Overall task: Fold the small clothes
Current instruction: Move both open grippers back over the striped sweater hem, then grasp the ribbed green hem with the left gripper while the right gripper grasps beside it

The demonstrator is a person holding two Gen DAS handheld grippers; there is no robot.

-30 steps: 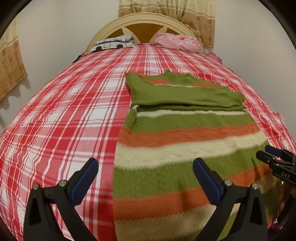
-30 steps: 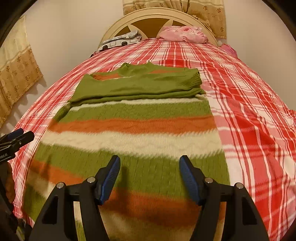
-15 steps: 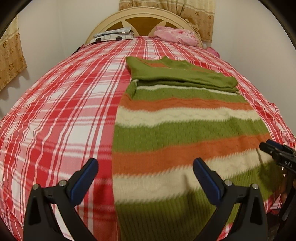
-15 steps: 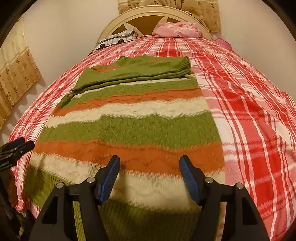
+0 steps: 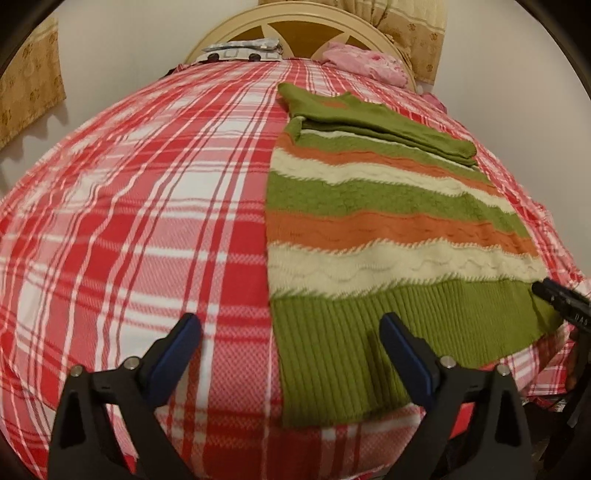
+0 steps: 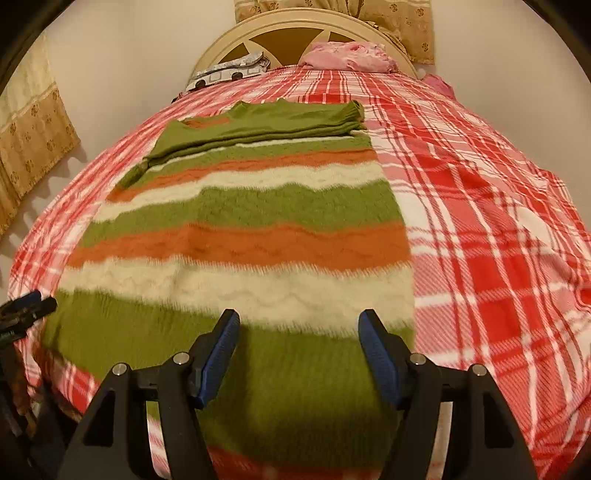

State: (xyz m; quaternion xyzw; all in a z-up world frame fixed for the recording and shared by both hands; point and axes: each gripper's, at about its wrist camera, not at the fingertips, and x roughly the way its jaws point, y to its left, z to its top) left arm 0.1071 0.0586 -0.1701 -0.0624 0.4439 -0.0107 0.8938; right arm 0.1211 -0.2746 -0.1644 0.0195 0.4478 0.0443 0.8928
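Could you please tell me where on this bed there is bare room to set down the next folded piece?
The plaid bedspread lies bare left of the striped sweater, from the near edge to the patterned pillow. Another bare stretch runs right of the sweater in the right wrist view. The head end is crowded by that pillow and pink bedding.

Left wrist view: set low at the foot of the bed [image 5: 110, 229], angled down along the left gripper [image 5: 291, 350] toward the headboard [image 5: 295, 18], close over the near left corner of the striped sweater [image 5: 369, 229]. Right wrist view: same heading and tilt from further right, close above the sweater hem behind the right gripper [image 6: 299, 343]. Shared: sweater, plaid cover, headboard, pillows, each other's gripper at frame edge.
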